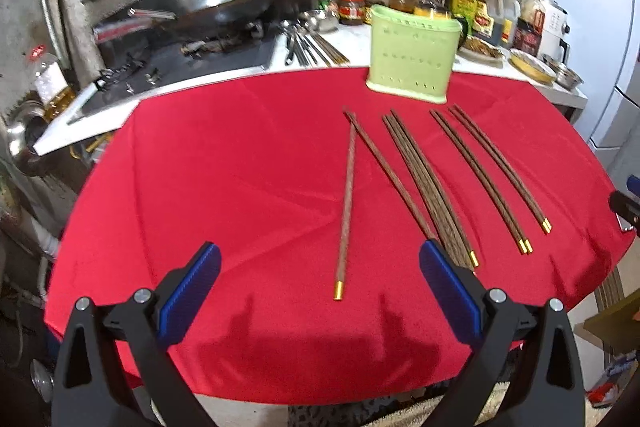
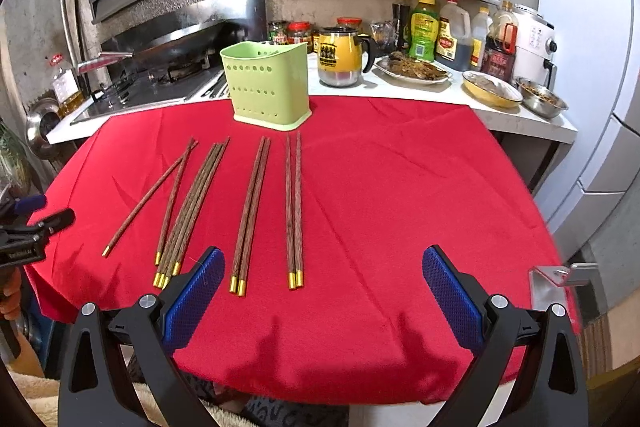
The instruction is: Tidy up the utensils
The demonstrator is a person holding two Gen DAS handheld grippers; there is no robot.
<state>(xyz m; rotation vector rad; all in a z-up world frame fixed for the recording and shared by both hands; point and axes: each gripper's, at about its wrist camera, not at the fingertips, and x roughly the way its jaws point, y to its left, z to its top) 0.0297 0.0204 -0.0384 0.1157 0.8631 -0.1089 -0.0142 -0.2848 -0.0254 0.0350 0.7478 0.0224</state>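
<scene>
Several brown wooden chopsticks with gold ends lie in groups on a red cloth (image 1: 240, 187). A green perforated utensil holder (image 1: 412, 61) stands upright at the cloth's far edge. In the left wrist view a splayed pair of chopsticks (image 1: 347, 203) lies straight ahead of my left gripper (image 1: 320, 279), which is open and empty above the near cloth. The right wrist view has the holder (image 2: 267, 89), a bundle of chopsticks (image 2: 192, 211), a pair (image 2: 250, 219) and another pair (image 2: 294, 211). My right gripper (image 2: 324, 283) is open and empty, near those pairs' gold ends.
Behind the cloth runs a white counter (image 2: 520, 119) with a yellow mug (image 2: 340, 57), dishes of food (image 2: 416, 69), sauce bottles and a metal bowl (image 2: 542, 101). A stove with a wok (image 1: 224, 7) is at the back left. More metal utensils (image 1: 308, 45) lie on the counter.
</scene>
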